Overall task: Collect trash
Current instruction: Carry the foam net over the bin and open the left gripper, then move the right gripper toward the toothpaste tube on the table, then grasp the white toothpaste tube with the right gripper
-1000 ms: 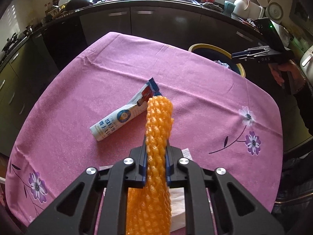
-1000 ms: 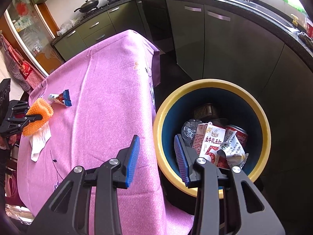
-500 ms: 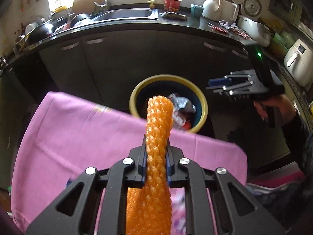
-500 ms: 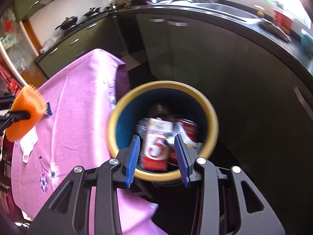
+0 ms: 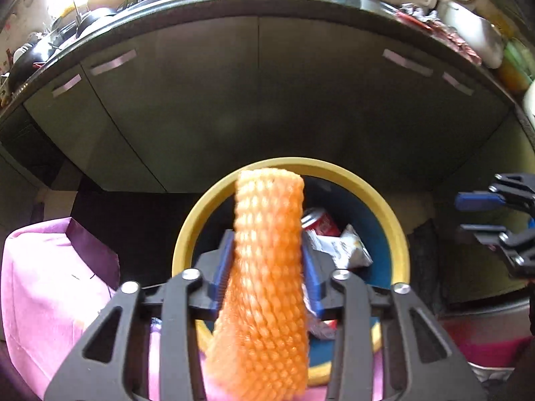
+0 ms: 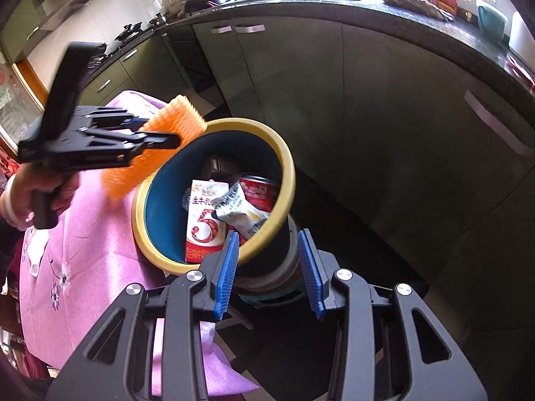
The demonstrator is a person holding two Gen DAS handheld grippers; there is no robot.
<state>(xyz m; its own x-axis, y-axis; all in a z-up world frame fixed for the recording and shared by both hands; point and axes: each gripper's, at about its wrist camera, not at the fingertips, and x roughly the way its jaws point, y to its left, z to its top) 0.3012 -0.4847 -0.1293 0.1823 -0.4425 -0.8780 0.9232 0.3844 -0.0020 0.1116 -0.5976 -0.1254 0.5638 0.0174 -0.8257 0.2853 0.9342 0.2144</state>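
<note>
Orange foam netting (image 5: 267,267) fills the centre of your left view — your left gripper (image 5: 267,267) is clamped on it, over the yellow-rimmed trash bin (image 5: 398,230). Your right gripper (image 6: 271,267) stands with jaws apart and empty, low in its frame, at the bin's (image 6: 287,167) near rim beside the pink tablecloth (image 6: 87,250).

The left wrist view looks forward and down along its fingers, close over the yellow-rimmed trash bin (image 5: 384,207), with dark kitchen cabinets (image 5: 260,100) far behind. The right wrist view looks down from the bin's (image 6: 284,153) right, nearer its rim, facing the pink table (image 6: 83,250) at left. Both share the bin, cabinets and each other's gripper.
</note>
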